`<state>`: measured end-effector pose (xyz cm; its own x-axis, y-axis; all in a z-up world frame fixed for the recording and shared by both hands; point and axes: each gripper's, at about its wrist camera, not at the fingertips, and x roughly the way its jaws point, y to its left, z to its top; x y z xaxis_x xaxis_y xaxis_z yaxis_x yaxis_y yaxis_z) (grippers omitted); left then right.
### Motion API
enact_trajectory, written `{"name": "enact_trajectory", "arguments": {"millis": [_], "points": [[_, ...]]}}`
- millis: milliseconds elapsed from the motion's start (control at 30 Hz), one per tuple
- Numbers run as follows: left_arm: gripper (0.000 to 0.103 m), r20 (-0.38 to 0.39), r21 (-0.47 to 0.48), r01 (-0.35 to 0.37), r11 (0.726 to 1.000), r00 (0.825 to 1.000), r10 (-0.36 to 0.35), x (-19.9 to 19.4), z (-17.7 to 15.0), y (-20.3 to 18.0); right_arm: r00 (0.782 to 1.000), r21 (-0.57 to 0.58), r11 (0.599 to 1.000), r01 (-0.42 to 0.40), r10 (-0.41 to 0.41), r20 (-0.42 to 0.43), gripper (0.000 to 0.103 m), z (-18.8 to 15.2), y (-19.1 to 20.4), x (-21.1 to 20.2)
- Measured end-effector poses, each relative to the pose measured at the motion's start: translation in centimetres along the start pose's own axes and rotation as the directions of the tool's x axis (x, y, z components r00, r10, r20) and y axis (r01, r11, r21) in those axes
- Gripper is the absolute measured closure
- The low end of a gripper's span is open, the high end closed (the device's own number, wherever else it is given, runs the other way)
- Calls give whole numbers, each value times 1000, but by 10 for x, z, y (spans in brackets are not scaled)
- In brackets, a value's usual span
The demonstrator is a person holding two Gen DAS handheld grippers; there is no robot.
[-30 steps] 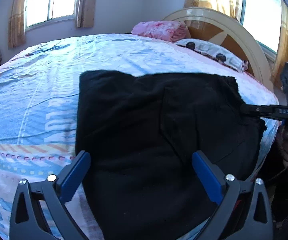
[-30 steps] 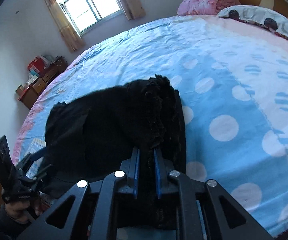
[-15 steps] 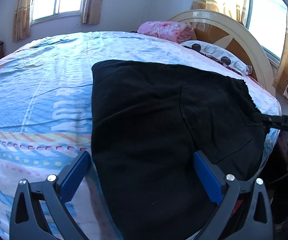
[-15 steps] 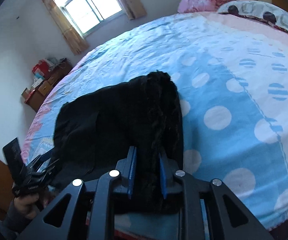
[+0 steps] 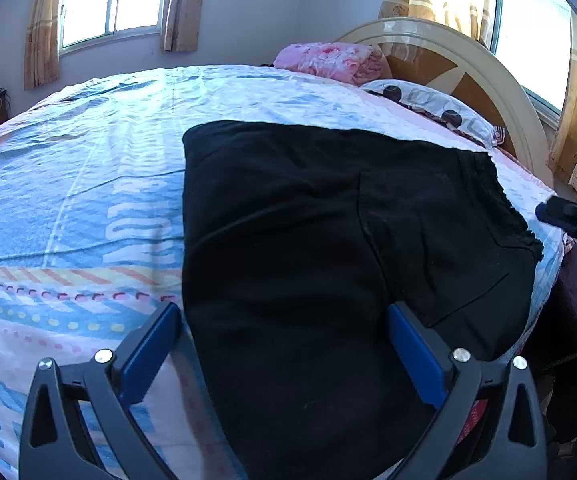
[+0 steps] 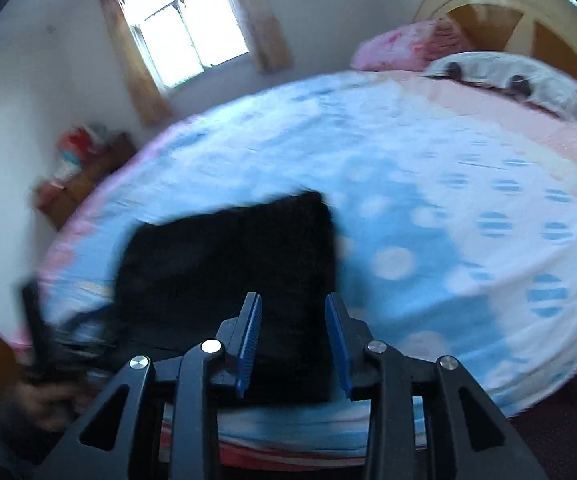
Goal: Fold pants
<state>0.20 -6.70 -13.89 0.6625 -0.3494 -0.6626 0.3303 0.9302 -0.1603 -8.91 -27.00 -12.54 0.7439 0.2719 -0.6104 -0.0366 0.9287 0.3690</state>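
Note:
The black pants (image 5: 328, 248) lie folded into a flat rectangle on the blue patterned bedsheet (image 5: 88, 184), near the bed's front edge. My left gripper (image 5: 284, 344) is wide open, hovering above the pants' near end with nothing between its blue pads (image 5: 412, 356). In the blurred right wrist view the pants (image 6: 228, 264) lie flat ahead. My right gripper (image 6: 292, 332) is open and empty, pulled back from the waistband end. Its tip also shows at the right edge of the left wrist view (image 5: 572, 220).
A pink folded quilt (image 5: 328, 62) and a dotted pillow (image 5: 432, 106) lie by the headboard (image 5: 468, 68). Windows with curtains stand behind. A wooden cabinet (image 6: 76, 188) with items is by the far wall. The bed edge (image 6: 328, 440) is just below my right gripper.
My right gripper has opened, let go of the waistband and drawn back and up. The pants now lie flat. My left gripper stayed open and shifted slightly.

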Motion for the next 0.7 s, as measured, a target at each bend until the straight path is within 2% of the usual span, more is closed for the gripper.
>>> {"name": "enact_trajectory", "arguments": {"millis": [100,133,200,233,267,333,433,533,667,700], "points": [[0,2,4,3,1000,1000,-3,-1,-1,1,986,-55,987,-149,145,-76,68,-9,32,24],[0,1,6,1,1000,1000,-2,-1,-2,1,981,-71,984,-165,156,-119,68,-15,40,36],[0,1,6,4,1000,1000,-4,-2,-3,3,979,-84,994,-73,56,-194,68,-29,37,56],[0,0,4,6,1000,1000,-6,-1,-4,3,973,-52,997,-64,50,-226,69,-36,27,61],[0,0,6,5,1000,1000,-5,-1,-4,3,966,1,996,-87,85,-245,69,-44,15,63],[0,5,6,2,1000,1000,-2,-1,-4,3,964,44,992,-115,122,-234,70,-49,6,56],[0,8,-21,15,1000,1000,-15,-8,-2,6,964,43,994,-97,105,-245,69,-43,9,56],[0,43,-7,-12,1000,999,12,-20,0,9,969,2,995,-99,97,-228,68,-23,26,53],[0,44,-15,-28,999,999,29,-19,2,16,965,-9,981,-193,189,-183,67,16,43,59],[0,32,-28,-24,999,999,25,-15,1,19,965,-9,981,-196,191,-177,63,22,46,64]]}}
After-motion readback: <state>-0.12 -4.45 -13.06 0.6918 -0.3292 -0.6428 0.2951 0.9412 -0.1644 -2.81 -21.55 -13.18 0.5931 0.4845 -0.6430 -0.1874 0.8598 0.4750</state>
